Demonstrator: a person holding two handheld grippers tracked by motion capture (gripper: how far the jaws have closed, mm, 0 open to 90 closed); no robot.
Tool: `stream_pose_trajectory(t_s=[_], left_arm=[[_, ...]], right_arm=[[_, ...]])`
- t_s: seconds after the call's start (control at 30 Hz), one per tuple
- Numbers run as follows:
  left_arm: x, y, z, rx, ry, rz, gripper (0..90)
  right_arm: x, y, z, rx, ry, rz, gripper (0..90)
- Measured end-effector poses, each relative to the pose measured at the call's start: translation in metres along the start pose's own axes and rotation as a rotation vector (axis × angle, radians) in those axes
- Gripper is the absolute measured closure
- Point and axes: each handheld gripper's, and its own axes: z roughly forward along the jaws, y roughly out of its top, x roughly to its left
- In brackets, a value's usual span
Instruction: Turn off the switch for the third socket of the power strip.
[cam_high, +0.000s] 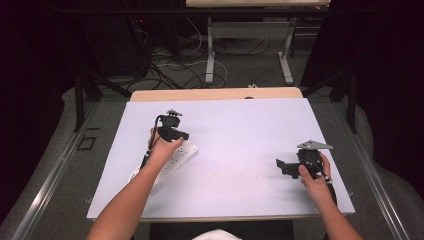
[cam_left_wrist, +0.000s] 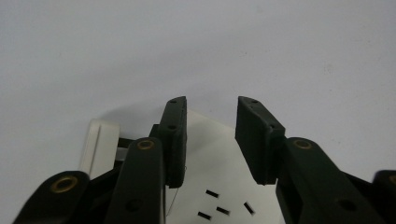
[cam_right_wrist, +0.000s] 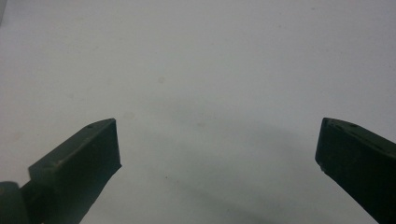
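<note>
left gripper (cam_left_wrist: 210, 140) | jaws parted, over white power strip (cam_left_wrist: 219, 186)

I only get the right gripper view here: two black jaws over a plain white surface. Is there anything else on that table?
Observer: Yes, a white power strip lies toward the left side of the table.
Operator: Is anyone touching it?
Observer: The left gripper sits right over it, jaws apart with nothing clamped between them.
Operator: Which way up is the strip?
Observer: Sockets up; the left gripper view shows slots just below the jaws.
</note>
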Motion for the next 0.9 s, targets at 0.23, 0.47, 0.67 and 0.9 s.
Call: stream_pose_trajectory(t_s=[0.23, 0.47, 0.67, 0.9], left_arm=[[-0.002, 0.001, -0.005, -0.015, -0.008, 0.012, 54.5], [-0.005, 0.001, -0.014, -0.05, -0.006, 0.019, 45.3], [-0.006, -0.001, -0.023, -0.097, -0.007, 0.057, 38.2], [-0.006, -0.004, -0.034, -0.125, -0.05, 0.094, 33.6]], right_arm=[[0.0, 0.0, 0.0, 0.002, 0.001, 0.002, 0.0], [0.0, 0.0, 0.0, 0.001, 0.002, -0.001, 0.0], [0.001, 0.0, 0.001, 0.003, 0.003, 0.001, 0.0], [0.001, 0.0, 0.0, 0.003, 0.002, 0.001, 0.0]])
